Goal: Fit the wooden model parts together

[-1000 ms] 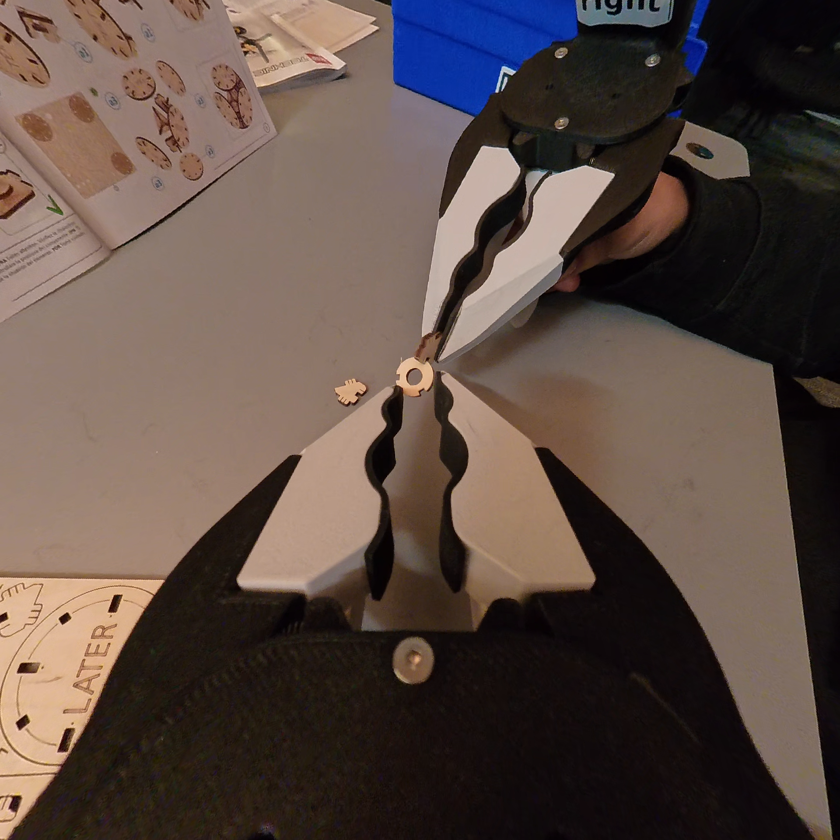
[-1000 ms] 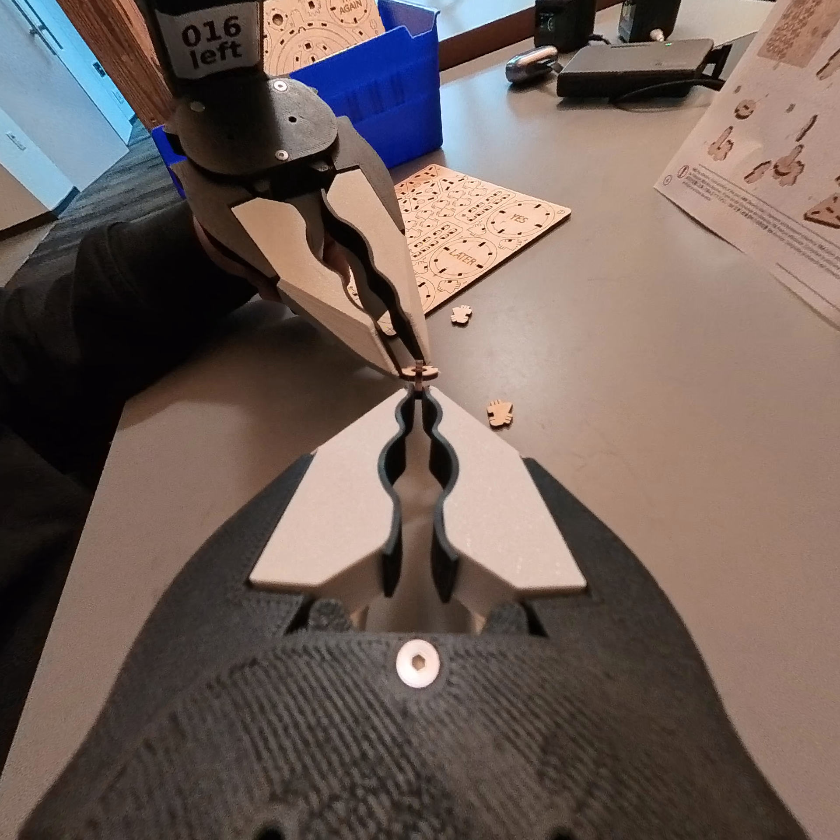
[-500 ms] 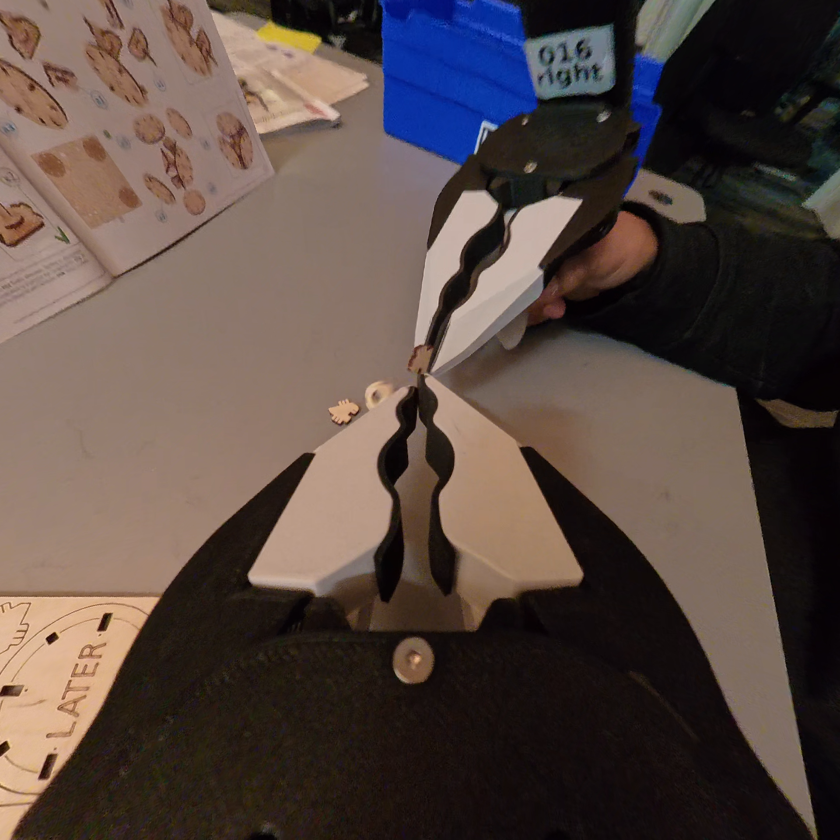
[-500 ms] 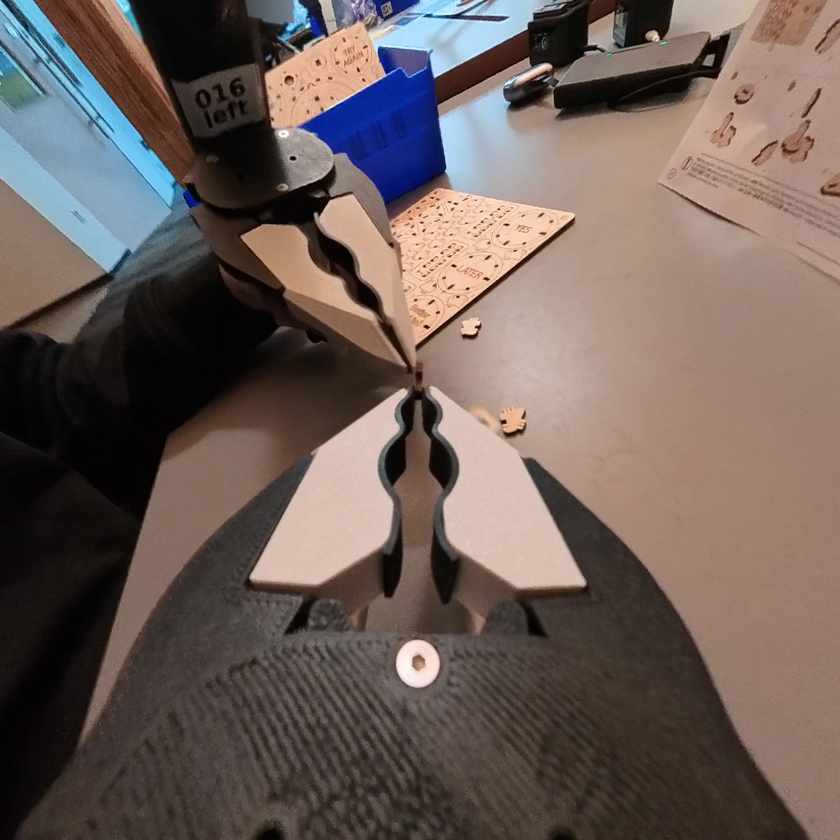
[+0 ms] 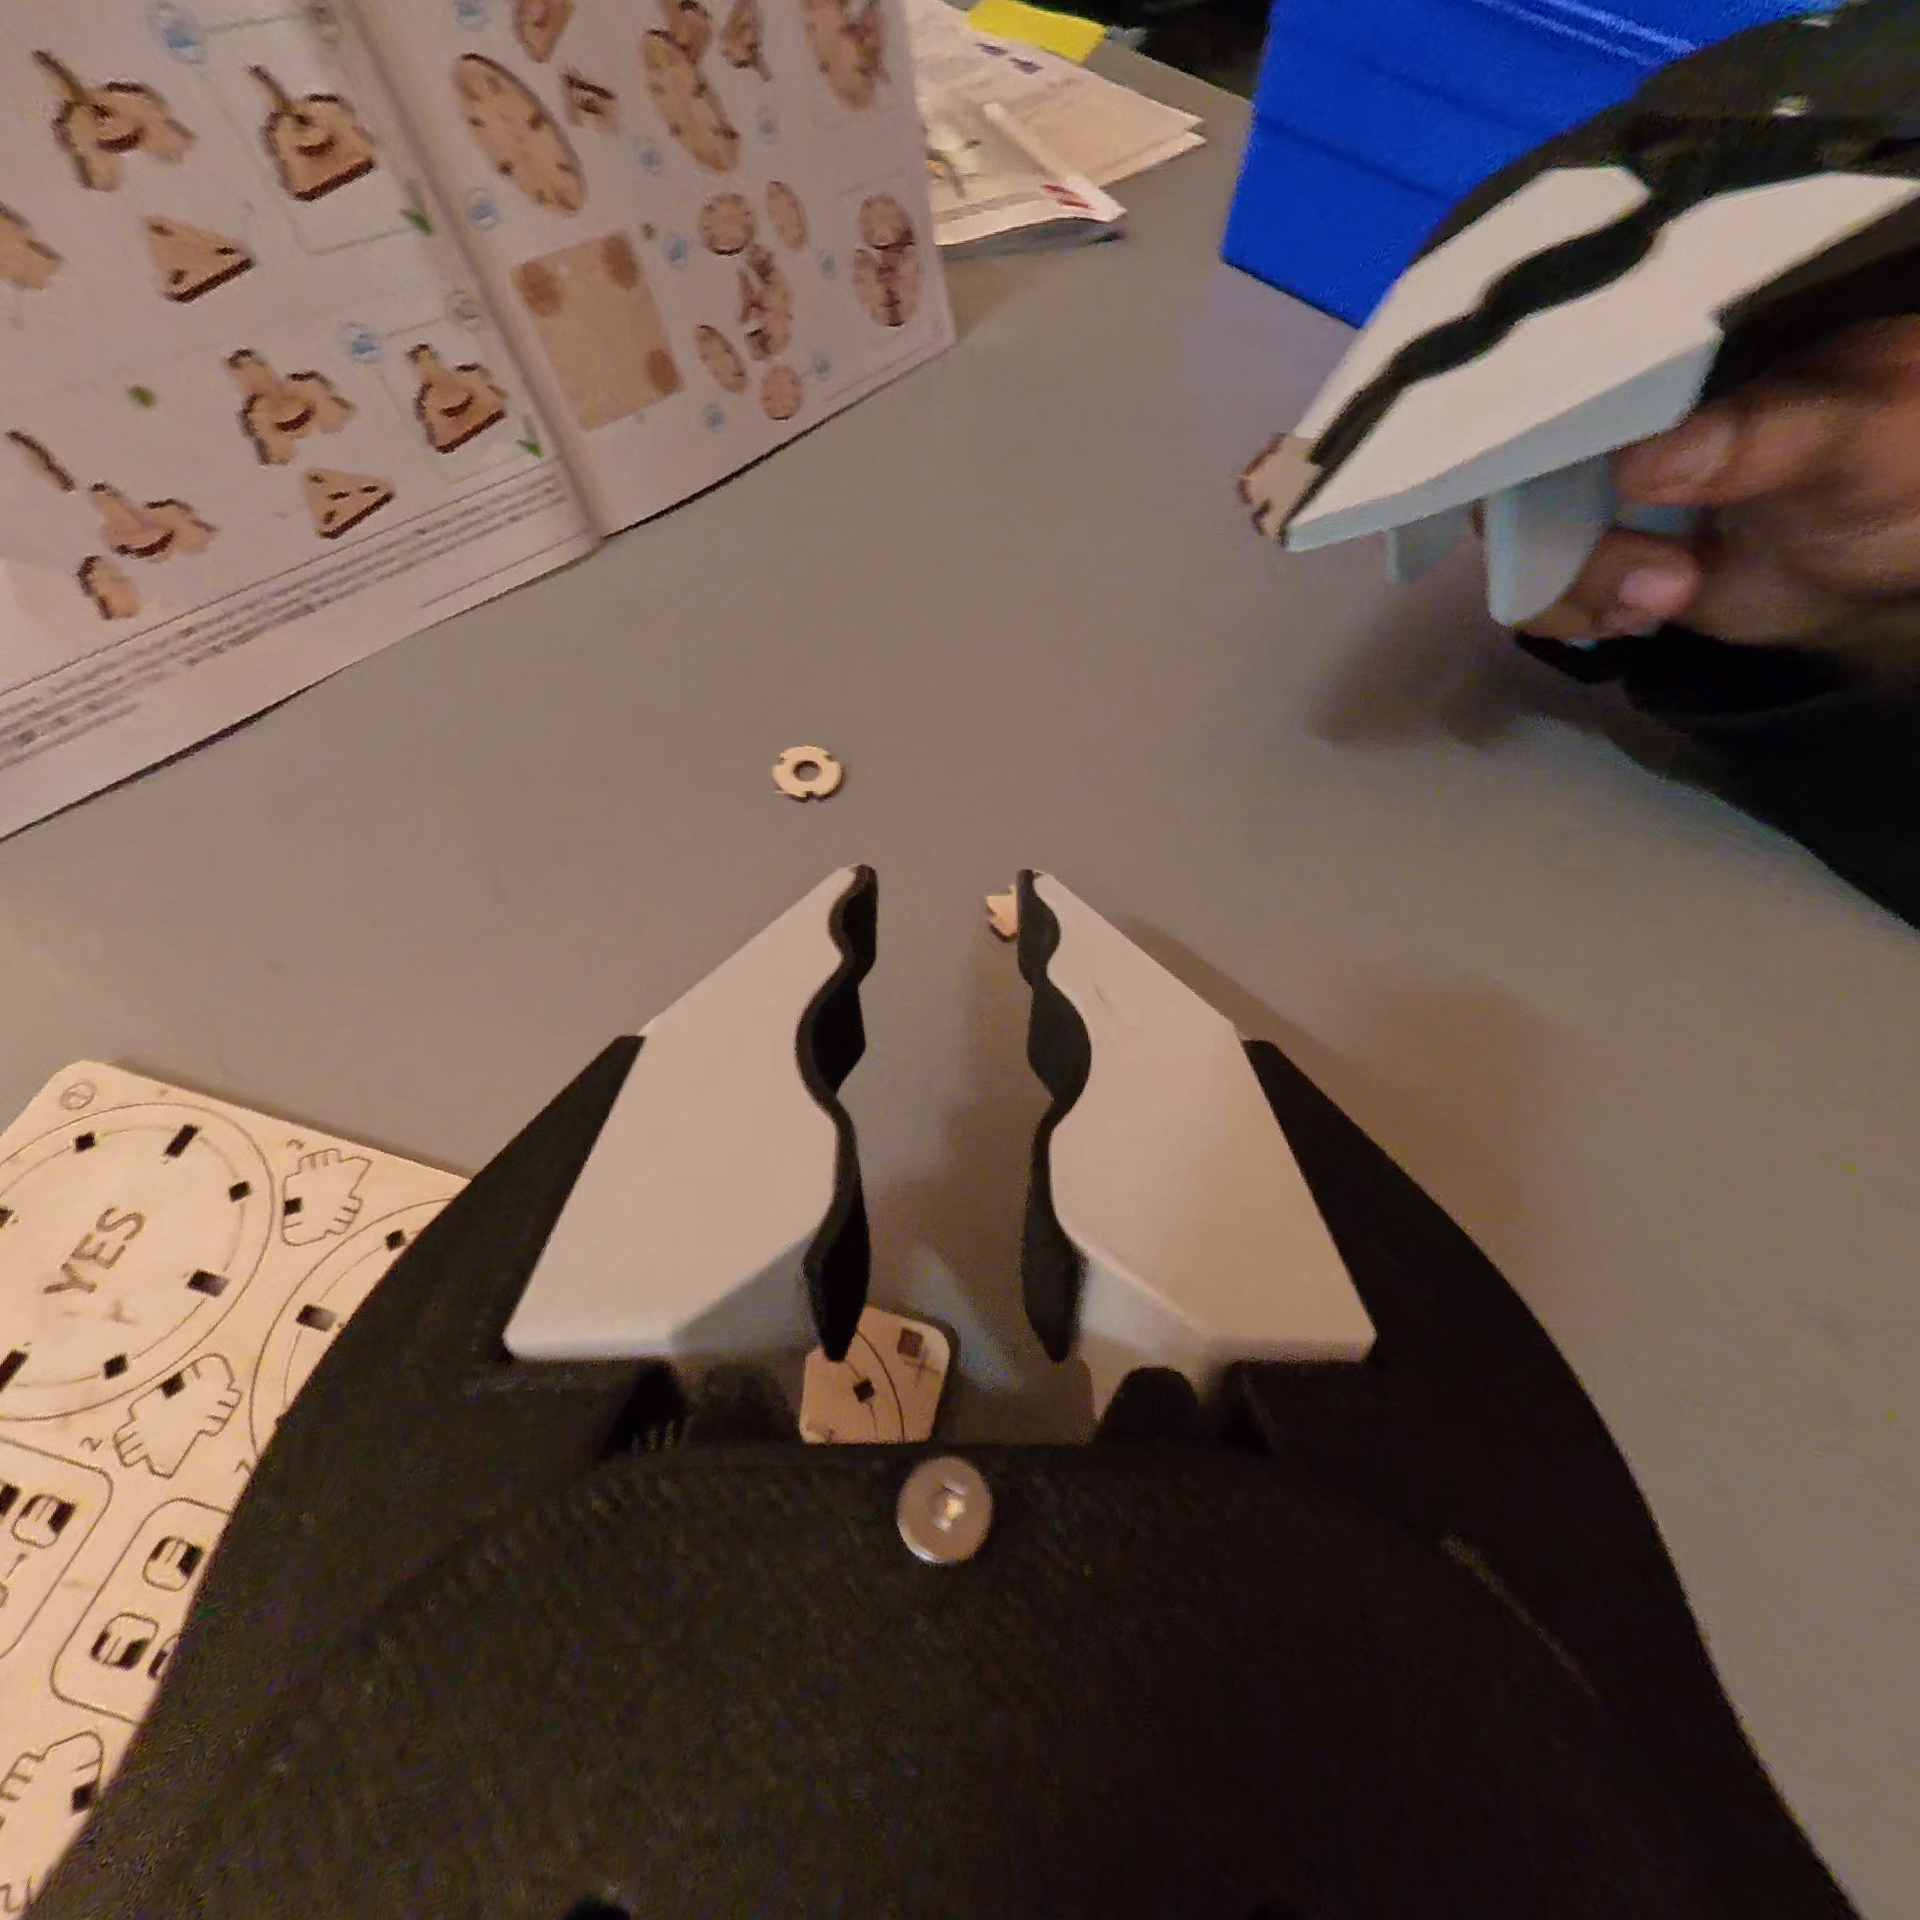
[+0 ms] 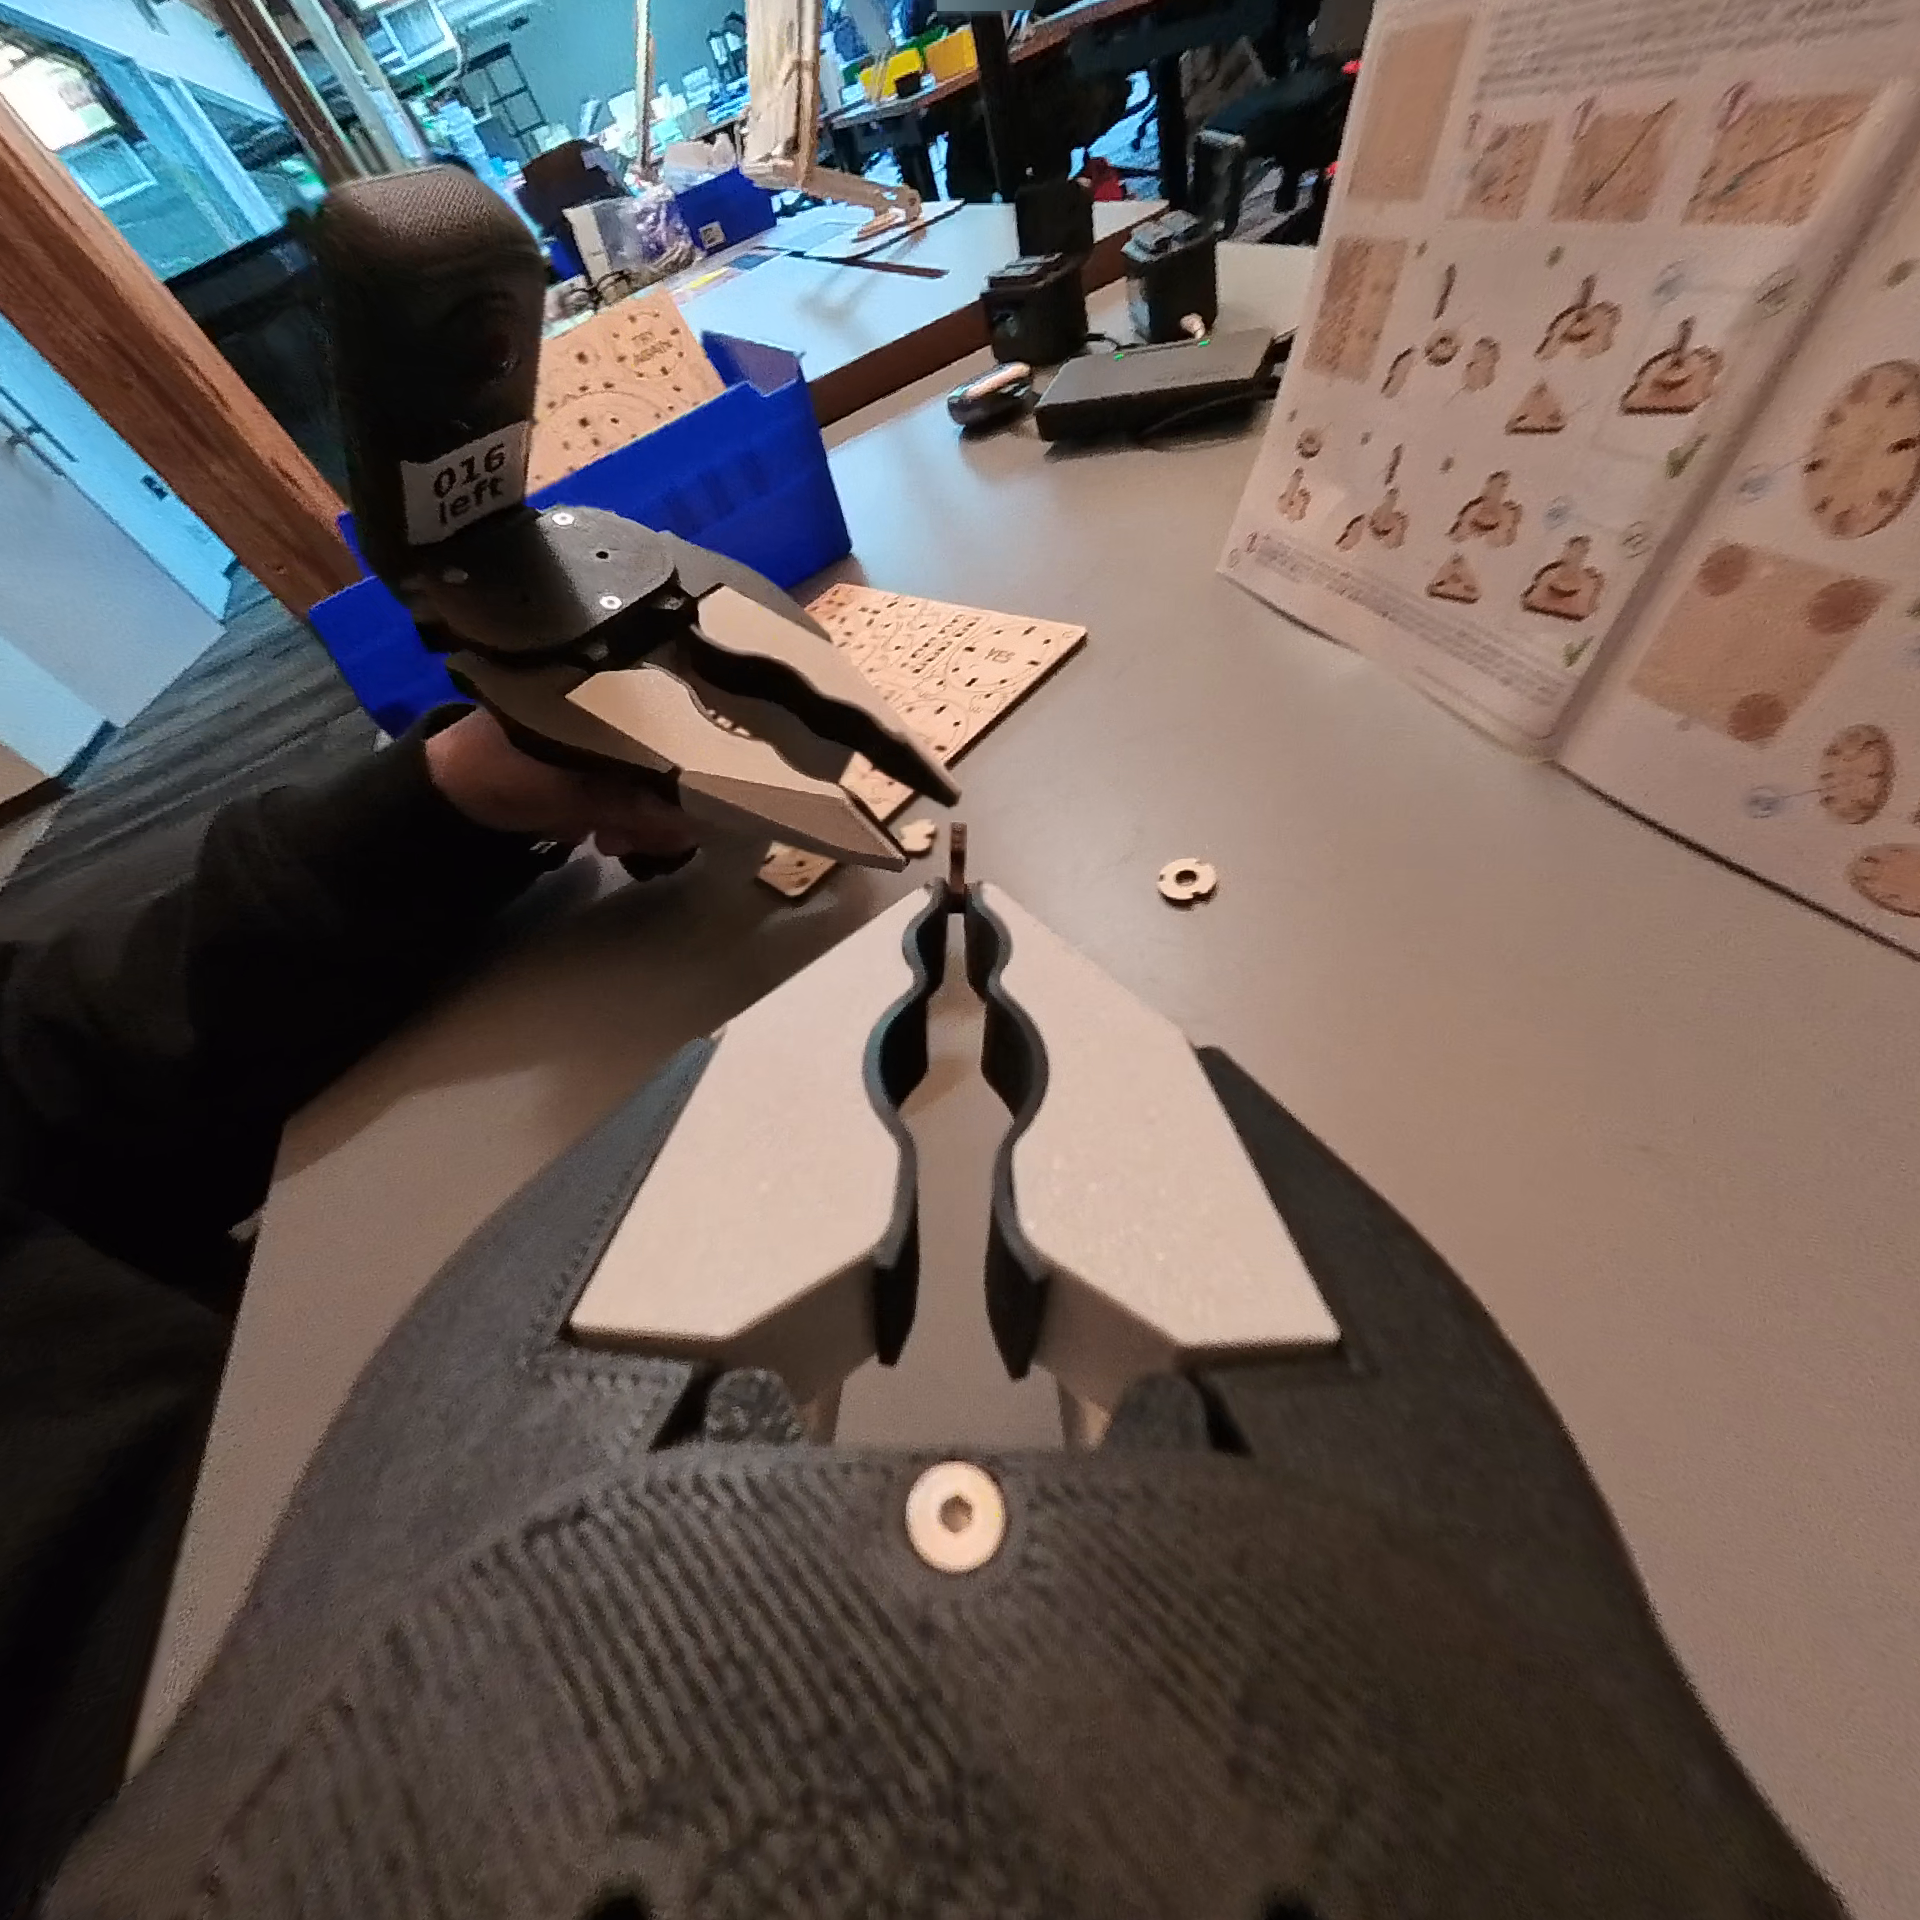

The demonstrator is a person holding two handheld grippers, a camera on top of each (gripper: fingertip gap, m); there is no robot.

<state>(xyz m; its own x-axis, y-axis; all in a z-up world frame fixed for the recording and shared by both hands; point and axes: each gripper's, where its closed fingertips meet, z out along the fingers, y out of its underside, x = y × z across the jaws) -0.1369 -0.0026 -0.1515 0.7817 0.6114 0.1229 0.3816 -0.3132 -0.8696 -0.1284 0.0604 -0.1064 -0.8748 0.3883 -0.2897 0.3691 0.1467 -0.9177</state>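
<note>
Dropped ring [image 5: 807, 774] lies flat; right tool [image 6: 954, 891] pinches upright sliver [image 6: 957, 854].

In the left wrist view the grey table [image 5: 1039, 644] lies bare through the middle of the frame, a broad lane ahead of the left claw [image 5: 948, 883], whose fingers stand apart. Only a small wooden ring [image 5: 807, 774] and a wooden scrap [image 5: 1001, 914] beside the right fingertip lie there. The open booklet [image 5: 416, 312] blocks the upper left, the blue bin [image 5: 1455, 156] the upper right, the wooden sheet [image 5: 156, 1351] the lower left. The right claw [image 5: 1283, 499], closed on a small wooden piece [image 5: 1262, 488], hangs at the right edge.
</note>
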